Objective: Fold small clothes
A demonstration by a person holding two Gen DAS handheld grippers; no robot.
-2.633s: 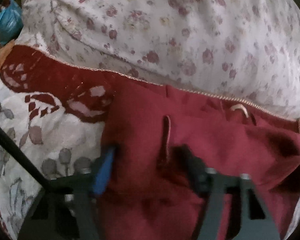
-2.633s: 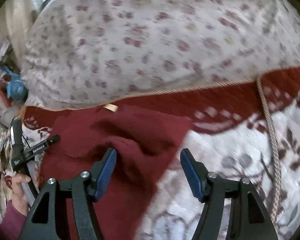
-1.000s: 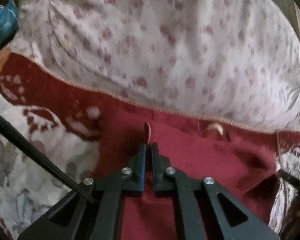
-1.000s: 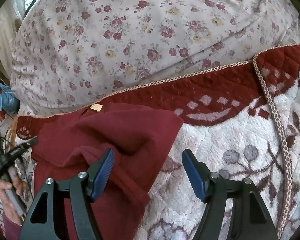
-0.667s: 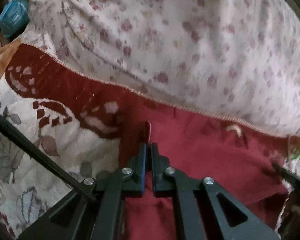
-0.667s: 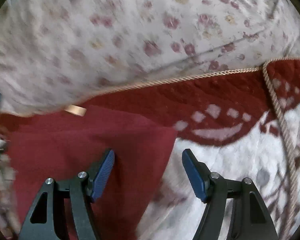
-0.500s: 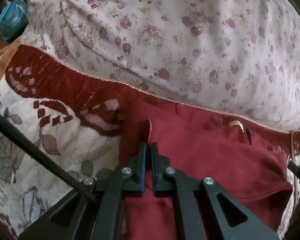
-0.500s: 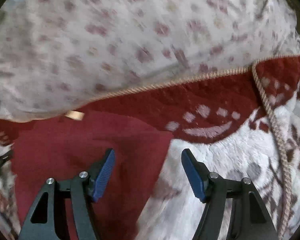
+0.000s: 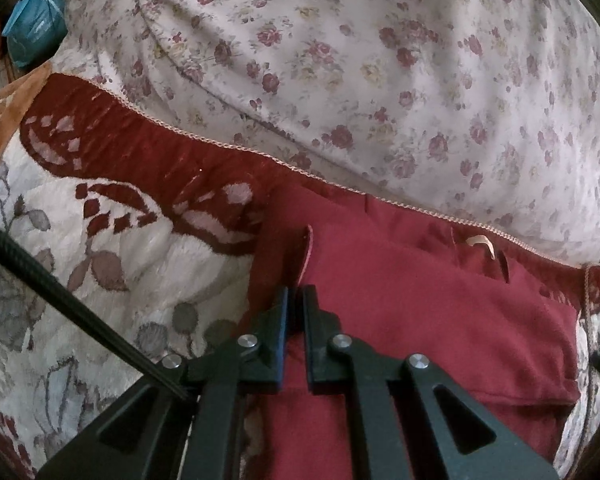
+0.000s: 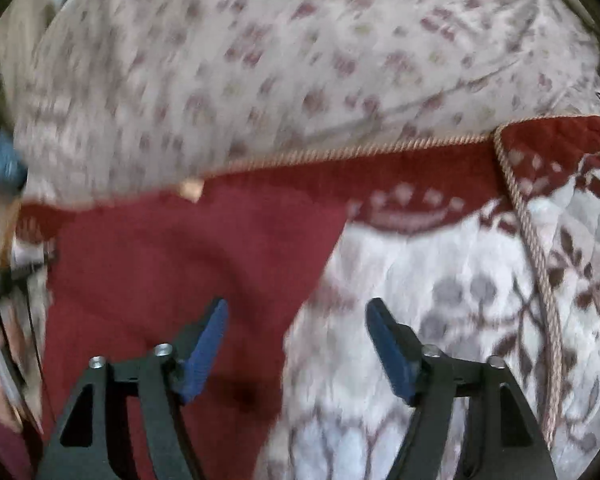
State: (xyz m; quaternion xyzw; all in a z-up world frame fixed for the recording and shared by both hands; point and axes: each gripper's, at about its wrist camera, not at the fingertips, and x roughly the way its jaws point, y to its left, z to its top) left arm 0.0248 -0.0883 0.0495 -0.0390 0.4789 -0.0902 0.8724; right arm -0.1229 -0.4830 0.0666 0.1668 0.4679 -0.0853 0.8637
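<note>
Two claws: left claw pinches the maroon garment; right claw gapes empty, floral pillow crowding the quilt behind.

Support surface: bed covered by a quilted blanket, white with grey leaf pattern, dark red border, cord trim. Lying directly on it: a dark red garment, spread flat near the border, and a floral pillow resting along the blanket's far edge.
</note>
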